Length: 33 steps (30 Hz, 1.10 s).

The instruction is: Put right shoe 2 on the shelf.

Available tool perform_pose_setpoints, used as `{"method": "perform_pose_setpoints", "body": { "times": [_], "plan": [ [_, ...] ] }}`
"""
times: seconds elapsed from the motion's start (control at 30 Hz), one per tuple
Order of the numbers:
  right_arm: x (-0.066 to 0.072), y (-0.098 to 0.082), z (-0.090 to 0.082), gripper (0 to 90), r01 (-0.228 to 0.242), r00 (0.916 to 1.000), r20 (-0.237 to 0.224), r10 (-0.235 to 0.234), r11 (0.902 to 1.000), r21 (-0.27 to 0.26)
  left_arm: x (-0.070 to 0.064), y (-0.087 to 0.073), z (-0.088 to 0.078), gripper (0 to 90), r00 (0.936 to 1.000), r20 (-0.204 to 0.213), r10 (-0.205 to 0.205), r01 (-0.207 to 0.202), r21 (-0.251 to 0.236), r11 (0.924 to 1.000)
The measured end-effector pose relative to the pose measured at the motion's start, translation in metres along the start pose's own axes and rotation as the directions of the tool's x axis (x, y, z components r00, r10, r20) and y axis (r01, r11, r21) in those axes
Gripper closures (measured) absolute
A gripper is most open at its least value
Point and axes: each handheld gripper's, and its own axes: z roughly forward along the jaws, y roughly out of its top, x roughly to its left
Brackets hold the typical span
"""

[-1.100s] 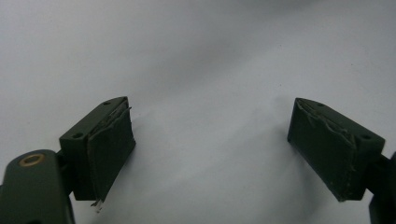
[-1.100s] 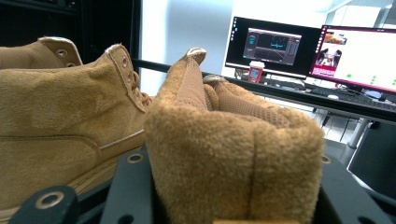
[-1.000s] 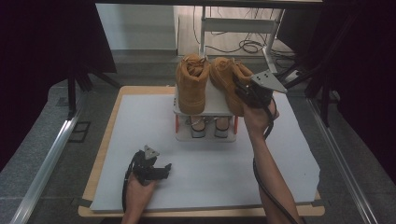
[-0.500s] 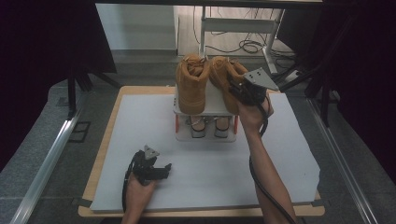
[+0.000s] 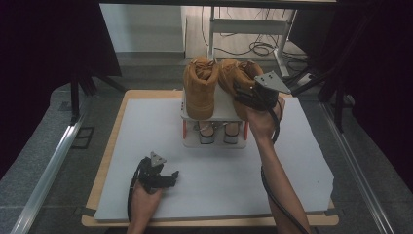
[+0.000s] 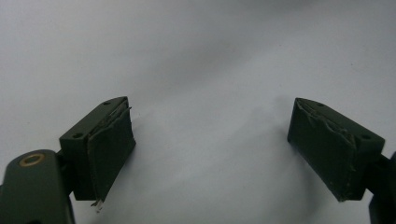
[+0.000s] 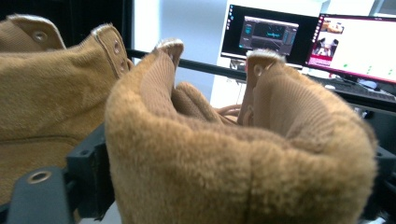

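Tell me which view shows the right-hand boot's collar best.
The right gripper view: the right boot's collar sits close up between the jaws of the right gripper, its fuzzy lining clear. The high view shows that boot small on the rack, partly behind the gripper. The left gripper view shows the white mat.

Dim high view, dark edges, soft blurry close-ups

High view overhead facing forward, gripper views close, sharing the boot

Bare white mat before the rack; boots blocking its top
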Motion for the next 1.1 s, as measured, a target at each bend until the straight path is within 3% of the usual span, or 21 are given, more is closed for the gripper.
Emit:
{"method": "perform_pose_setpoints", "body": {
  "times": [0.2,0.63,0.97,1.1],
  "plan": [
    [0.002,-0.003,-0.001,0.1,0.027,0.9996,-0.003,-0.027,0.9985,0.048,0.000,0.000,0.000,14.0,1.0000,0.000,0.000,0.000,0.000,1.0000],
    [-0.009,-0.012,-0.019,4.4,-0.017,0.9972,-0.070,0.024,0.9958,0.090,0.000,0.000,0.000,14.0,1.0000,0.000,0.000,0.000,0.000,1.0000],
    [-0.011,-0.019,-0.034,2.0,0.009,0.9942,-0.107,0.006,0.9895,0.144,0.000,0.000,0.000,14.0,1.0000,0.000,0.000,0.000,0.000,1.0000],
    [-0.013,-0.023,-0.041,8.5,0.004,0.9922,-0.124,0.015,0.9885,0.151,0.000,0.000,0.000,14.0,1.0000,0.000,0.001,-0.001,0.002,1.0000]
  ]
}}
